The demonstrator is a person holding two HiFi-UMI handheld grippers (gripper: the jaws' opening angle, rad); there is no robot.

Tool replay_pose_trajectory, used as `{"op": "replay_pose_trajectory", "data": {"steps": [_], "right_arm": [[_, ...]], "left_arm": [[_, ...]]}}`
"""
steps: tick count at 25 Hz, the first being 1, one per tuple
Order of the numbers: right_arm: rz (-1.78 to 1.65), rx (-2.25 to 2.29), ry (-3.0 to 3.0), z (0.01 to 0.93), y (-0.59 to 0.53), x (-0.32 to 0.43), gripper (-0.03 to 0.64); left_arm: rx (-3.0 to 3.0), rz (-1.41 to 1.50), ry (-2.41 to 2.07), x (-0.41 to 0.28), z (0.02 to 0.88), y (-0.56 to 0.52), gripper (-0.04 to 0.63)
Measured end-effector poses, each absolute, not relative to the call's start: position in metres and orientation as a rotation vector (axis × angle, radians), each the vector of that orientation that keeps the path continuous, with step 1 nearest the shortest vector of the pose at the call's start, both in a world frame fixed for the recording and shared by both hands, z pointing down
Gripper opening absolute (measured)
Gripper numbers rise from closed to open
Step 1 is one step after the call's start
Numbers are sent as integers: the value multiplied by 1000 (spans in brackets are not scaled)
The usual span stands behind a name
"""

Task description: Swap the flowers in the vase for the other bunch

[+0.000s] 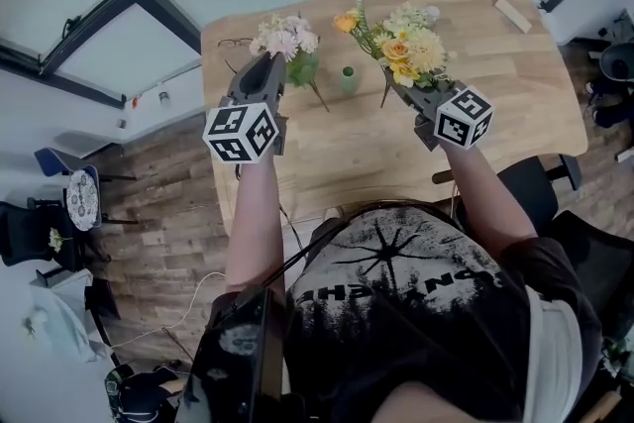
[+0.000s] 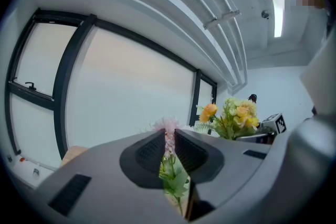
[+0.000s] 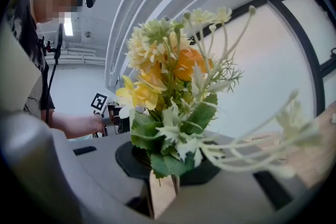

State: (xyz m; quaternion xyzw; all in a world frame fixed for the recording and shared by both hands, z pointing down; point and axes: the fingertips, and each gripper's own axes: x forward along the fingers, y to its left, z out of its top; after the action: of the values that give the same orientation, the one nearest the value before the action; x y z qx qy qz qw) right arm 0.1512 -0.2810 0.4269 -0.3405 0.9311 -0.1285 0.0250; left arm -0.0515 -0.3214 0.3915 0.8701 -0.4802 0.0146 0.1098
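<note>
vase (image 1: 349,80) looks empty, standing on the counter (image 1: 495,84) between my hands. left gripper (image 1: 269,62) jaws are nearly closed, pinching the pink bunch (image 1: 285,39); right gripper (image 1: 396,82) jaws clamp the yellow bunch (image 1: 406,43). the vase sits just left of the right jaws, nearer that hand.

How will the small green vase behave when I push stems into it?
The small green vase looks slim and stands empty, so probably light and apt to tip or slide on the smooth wooden table. The yellow flower bunch looks wide-headed, so likely top-heavy once in.
</note>
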Motion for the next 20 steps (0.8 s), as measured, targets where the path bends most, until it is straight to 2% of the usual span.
{"op": "replay_pose_trajectory", "data": {"steps": [9, 20], "right_arm": [[-365, -1025, 2893, 418, -307, 141, 69], [-267, -916, 2957, 405, -341, 100, 69]], "left_arm": [[2414, 76, -1403, -69, 452, -291, 66], [2331, 69, -1383, -78, 482, -273, 66]]}}
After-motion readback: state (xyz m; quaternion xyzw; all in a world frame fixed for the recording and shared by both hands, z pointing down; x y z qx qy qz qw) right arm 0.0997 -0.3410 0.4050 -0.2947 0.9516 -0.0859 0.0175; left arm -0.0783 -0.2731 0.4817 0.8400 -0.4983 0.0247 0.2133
